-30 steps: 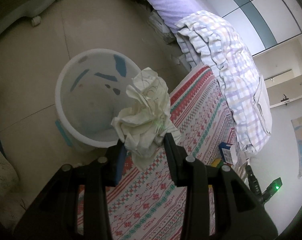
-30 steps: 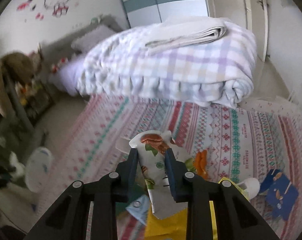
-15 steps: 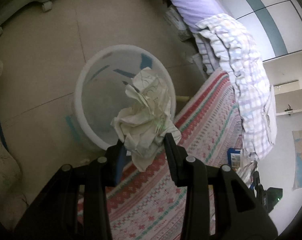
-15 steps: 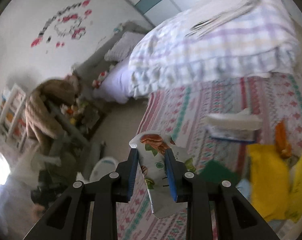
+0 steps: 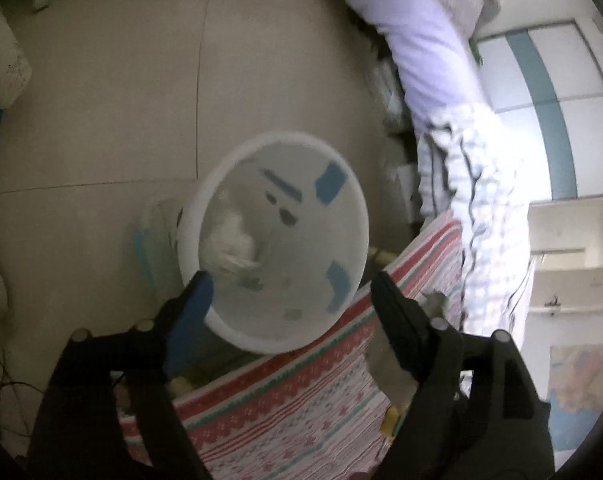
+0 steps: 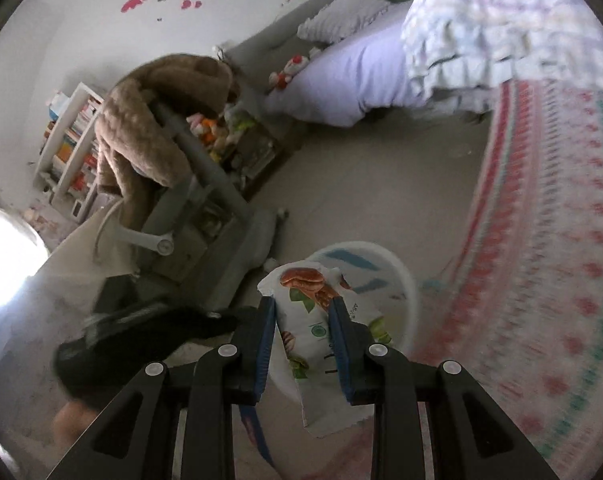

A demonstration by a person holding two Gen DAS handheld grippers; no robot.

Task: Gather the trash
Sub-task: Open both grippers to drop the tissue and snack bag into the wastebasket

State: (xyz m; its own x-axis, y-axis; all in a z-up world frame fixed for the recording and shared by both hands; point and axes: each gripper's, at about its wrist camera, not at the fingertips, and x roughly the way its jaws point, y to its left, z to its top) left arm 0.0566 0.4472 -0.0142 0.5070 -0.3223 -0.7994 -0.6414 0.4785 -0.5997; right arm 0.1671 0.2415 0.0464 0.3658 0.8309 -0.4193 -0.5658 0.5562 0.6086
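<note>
Now the left gripper (image 5: pixel 289 292) gapes over the white bin (image 5: pixel 277 240) holding crumpled paper (image 5: pixel 231 242), while the right gripper (image 6: pixel 303 314) clamps a snack wrapper (image 6: pixel 313 320).

We see white bin (image 5: pixel 237 336) with blue patches, red-green patterned bedspread (image 5: pixel 301 392), lilac sheet (image 5: pixel 429 40), pastel-checked quilt (image 5: pixel 489 184), beige floor (image 5: pixel 101 120).

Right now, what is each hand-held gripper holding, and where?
Left hand-held gripper: nothing, open above the bin. Right hand-held gripper: snack wrapper, pinched across its upper part.
</note>
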